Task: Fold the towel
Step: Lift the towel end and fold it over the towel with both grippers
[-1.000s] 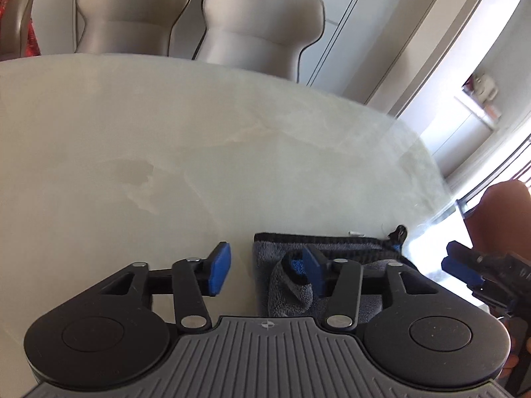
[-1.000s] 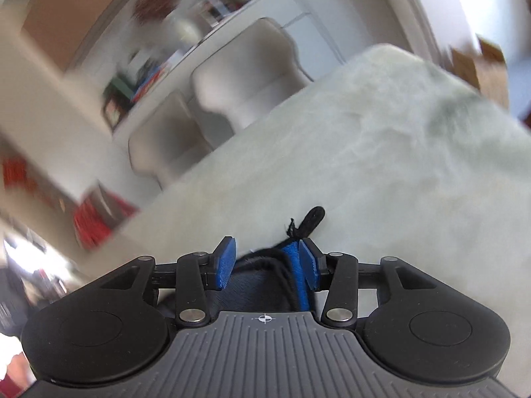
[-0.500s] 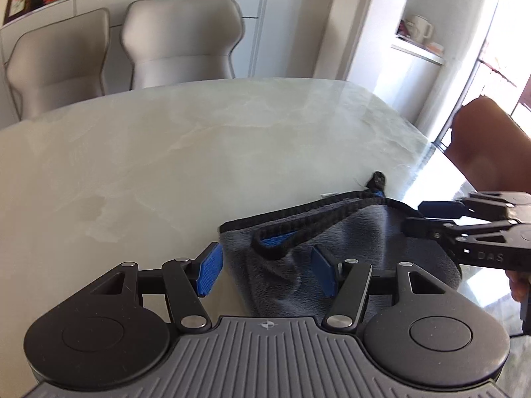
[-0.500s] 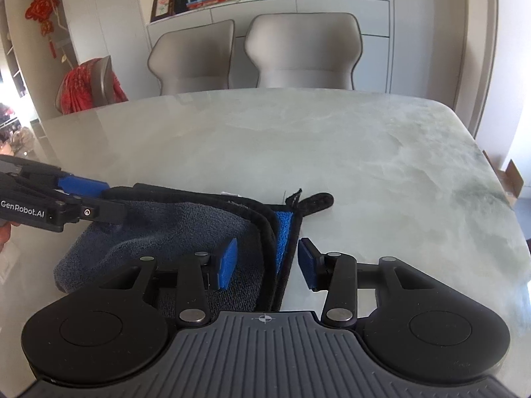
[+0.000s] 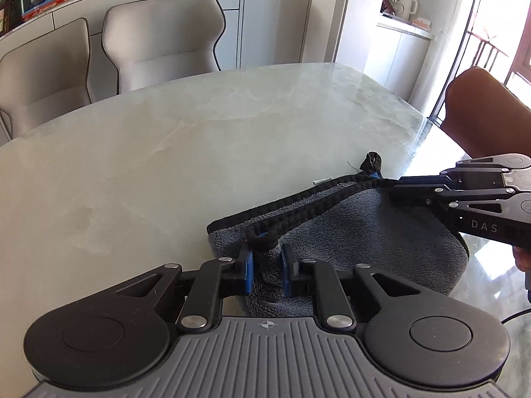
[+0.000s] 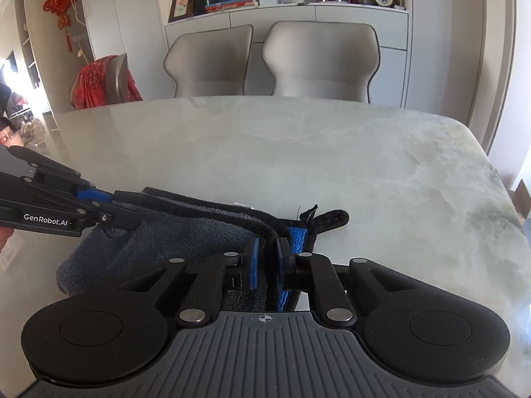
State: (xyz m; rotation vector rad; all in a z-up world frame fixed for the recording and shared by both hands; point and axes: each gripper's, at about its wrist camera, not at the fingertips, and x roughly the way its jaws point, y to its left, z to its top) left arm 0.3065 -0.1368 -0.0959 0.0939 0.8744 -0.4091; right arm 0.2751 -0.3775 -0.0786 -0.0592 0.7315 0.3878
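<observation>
A grey towel with black edging lies folded near the front edge of the marble table. My left gripper is shut on the towel's near left corner, pinching the black hem. In the right wrist view my right gripper is shut on the towel's right corner by its blue underside and hanging loop. Each gripper shows in the other's view: the right gripper at the towel's far end, the left gripper at the left.
Two beige chairs stand at the table's far side. A brown chair is at the right end. A chair with a red cloth stands at the far left. A sideboard lines the back wall.
Both grippers have closed from open onto the towel's corners. The views have steadied after swinging around.
</observation>
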